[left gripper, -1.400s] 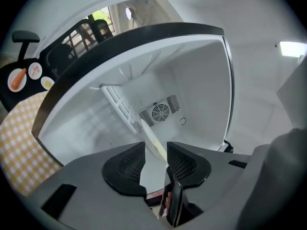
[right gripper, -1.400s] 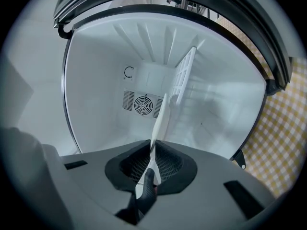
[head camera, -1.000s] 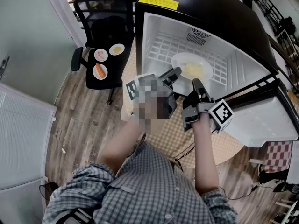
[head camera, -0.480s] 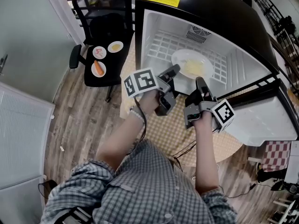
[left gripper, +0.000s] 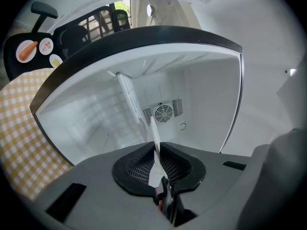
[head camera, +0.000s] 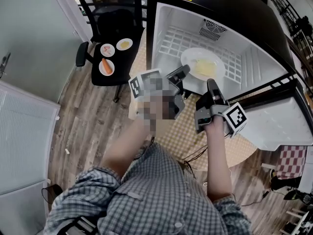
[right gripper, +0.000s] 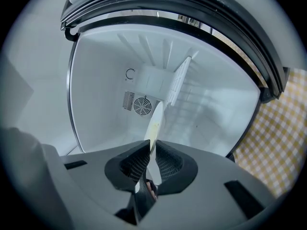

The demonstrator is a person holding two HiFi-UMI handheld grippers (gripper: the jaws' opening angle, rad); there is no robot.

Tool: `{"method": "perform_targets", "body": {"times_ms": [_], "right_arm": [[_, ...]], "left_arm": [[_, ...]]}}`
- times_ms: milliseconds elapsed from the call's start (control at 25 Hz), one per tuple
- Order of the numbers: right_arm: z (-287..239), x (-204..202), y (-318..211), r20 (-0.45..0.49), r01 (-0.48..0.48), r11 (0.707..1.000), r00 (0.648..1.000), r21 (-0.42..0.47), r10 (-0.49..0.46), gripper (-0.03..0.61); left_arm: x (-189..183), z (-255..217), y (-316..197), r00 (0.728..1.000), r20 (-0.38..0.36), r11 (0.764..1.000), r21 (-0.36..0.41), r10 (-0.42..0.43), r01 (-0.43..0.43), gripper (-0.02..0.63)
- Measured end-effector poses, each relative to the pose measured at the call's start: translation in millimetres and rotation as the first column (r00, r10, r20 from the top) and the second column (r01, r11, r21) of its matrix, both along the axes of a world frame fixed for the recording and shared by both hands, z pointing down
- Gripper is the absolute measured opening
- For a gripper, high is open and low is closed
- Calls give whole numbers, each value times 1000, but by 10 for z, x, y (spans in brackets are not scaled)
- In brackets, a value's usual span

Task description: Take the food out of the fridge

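Observation:
A white plate (head camera: pixel 203 68) with pale yellow food lies on the wire shelf (head camera: pixel 171 45) inside the open fridge (head camera: pixel 164 21). My left gripper (head camera: pixel 182 74) reaches in at the plate's left rim. Its jaws are closing, and in the left gripper view the plate's thin edge (left gripper: pixel 154 138) stands pinched between the pads of the left gripper (left gripper: pixel 157 150). My right gripper (head camera: pixel 211 84) is shut on the plate's near rim. The right gripper view shows the rim (right gripper: pixel 156 119) clamped in the right gripper (right gripper: pixel 149 150). The plate rests on the shelf.
A black office chair (head camera: pixel 115 35) left of the fridge carries three small plates, one with a carrot (head camera: pixel 106 66). The fridge stands on a yellow checked cloth (head camera: pixel 188 131). Its open door (head camera: pixel 279 121) hangs at the right. A fan grille (left gripper: pixel 164 113) sits in the back wall.
The left gripper's jaws have narrowed onto the plate's left rim. The right gripper and the plate have stayed where they were.

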State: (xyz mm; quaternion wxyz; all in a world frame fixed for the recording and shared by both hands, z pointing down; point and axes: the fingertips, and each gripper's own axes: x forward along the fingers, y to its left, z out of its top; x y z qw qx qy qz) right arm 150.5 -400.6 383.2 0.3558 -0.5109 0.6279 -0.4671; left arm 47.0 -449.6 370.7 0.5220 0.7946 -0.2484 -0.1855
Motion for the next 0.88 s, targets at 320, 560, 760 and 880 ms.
{"method": "perform_targets", "body": {"times_ms": [320,560,760,880], "right_arm": [[-12,-181,199,-34,51,999,998,6,-51,31],[-2,-347,363,-57,116,993,992,13,-115,31],[66,-464,493,-71,161,987,984,1,-160,31],[142,-528,547,-75,185,983,980,-14,-185,31]], "left_arm": [[-188,-17,251,1000,10,1000,24,0,-1,37],[-351,-15,462,1000,30,999,50,-6,4,35],[-458,54,601,999,42,999,50,4,-6,34],[-524,122,667,999,49,999,37,-1,0,32]]}}
